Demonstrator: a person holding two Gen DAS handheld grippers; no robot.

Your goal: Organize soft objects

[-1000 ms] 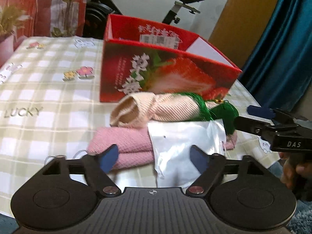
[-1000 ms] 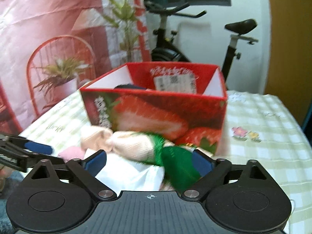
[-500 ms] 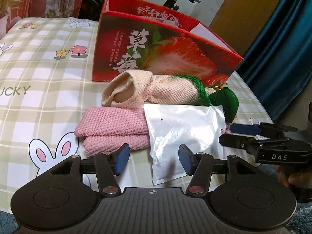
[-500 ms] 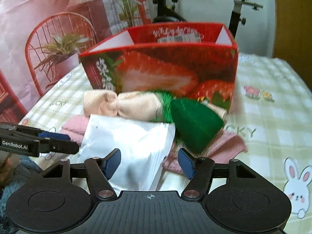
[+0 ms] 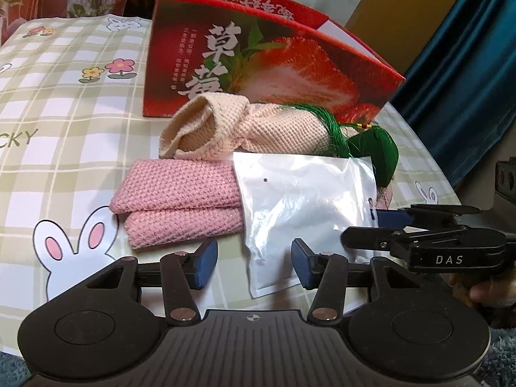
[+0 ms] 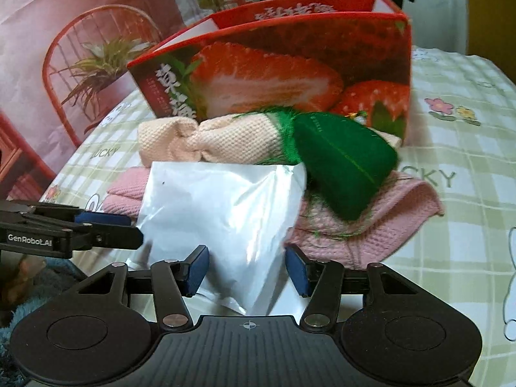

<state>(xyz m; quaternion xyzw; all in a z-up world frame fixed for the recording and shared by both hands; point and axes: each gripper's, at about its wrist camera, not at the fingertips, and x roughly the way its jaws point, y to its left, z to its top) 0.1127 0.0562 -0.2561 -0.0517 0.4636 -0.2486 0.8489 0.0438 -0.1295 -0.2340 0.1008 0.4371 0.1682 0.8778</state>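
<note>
Now we tilt both grippers downward over the near edge of the surface. Our left gripper has been closing to about half width around the near corner of the white plastic pouch, pads not yet pressing. Our right gripper does likewise. The pouch lies on the pink knit cloth, near the cream knit roll, green pouch and strawberry box.

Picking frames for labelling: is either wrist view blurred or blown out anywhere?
Left wrist view: sharp on the pink knit cloth, glare whitening the plastic pouch, fisheye bending the strawberry box. Right wrist view: softer, green felt leaf smeared, pouch also glaring.
</note>
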